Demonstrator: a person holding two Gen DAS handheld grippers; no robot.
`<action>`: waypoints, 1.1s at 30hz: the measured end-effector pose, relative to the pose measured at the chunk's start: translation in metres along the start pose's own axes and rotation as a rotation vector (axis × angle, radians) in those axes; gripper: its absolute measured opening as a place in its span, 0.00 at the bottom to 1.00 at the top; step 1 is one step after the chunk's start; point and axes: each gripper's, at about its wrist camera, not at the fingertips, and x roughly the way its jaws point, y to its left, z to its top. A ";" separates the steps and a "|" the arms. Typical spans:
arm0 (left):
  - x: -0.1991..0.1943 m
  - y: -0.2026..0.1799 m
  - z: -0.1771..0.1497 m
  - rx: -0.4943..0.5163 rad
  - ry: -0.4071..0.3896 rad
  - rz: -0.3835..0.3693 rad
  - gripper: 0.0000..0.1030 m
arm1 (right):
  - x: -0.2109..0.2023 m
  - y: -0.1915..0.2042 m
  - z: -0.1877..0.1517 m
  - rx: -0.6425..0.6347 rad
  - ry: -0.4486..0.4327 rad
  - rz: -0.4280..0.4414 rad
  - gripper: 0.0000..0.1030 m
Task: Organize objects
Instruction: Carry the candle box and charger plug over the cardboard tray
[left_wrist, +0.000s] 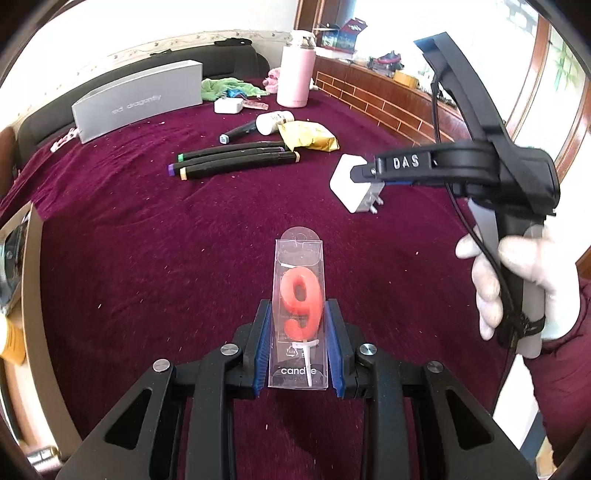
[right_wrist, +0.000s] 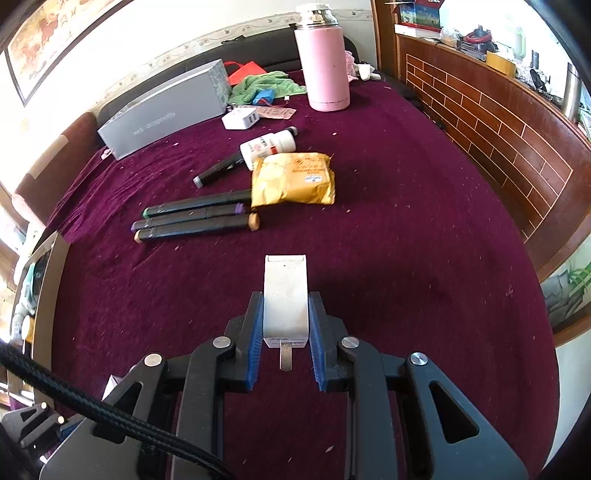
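Between the blue pads of the left hand-held gripper (left_wrist: 298, 325), a clear candle box (left_wrist: 298, 314) stood clamped by its long sides, a red numeral nine visible inside. It was held above the cloth (left_wrist: 147, 258), probably so it could be carried to a tidier spot. To the right and farther off, the right hand-held gripper (right_wrist: 285, 325) was clamped on a white charger (right_wrist: 285, 299), prongs pointing back toward the camera, also lifted clear of the surface. A white-gloved hand (left_wrist: 517, 280) gripped its black handle.

Both items appeared to be mid-transfer, judging from the task of organizing.

Farther away, three markers (right_wrist: 195, 218) lay side by side, already looking sorted. A fourth marker (right_wrist: 218, 170), a pill bottle (right_wrist: 267, 146) and a yellow packet (right_wrist: 293, 181) lay close together behind them. At the far edge stood a pink flask (right_wrist: 327, 62), a grey box (right_wrist: 166, 110), a second white charger (right_wrist: 240, 118) and a green towel (right_wrist: 266, 83).

Deep maroon cloth, flecked with lint, covered the surface. Wood panelling (right_wrist: 480, 110) ran along the right wall beneath a cluttered ledge.
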 end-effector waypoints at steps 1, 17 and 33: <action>-0.003 0.002 -0.001 -0.008 -0.006 -0.004 0.22 | -0.002 0.002 -0.002 -0.003 -0.001 0.004 0.20; -0.035 0.017 -0.027 -0.052 -0.062 -0.001 0.22 | -0.025 0.036 -0.042 -0.088 -0.011 -0.008 0.20; -0.035 0.024 -0.035 -0.075 -0.063 0.019 0.22 | -0.020 0.041 -0.049 -0.075 0.012 0.028 0.19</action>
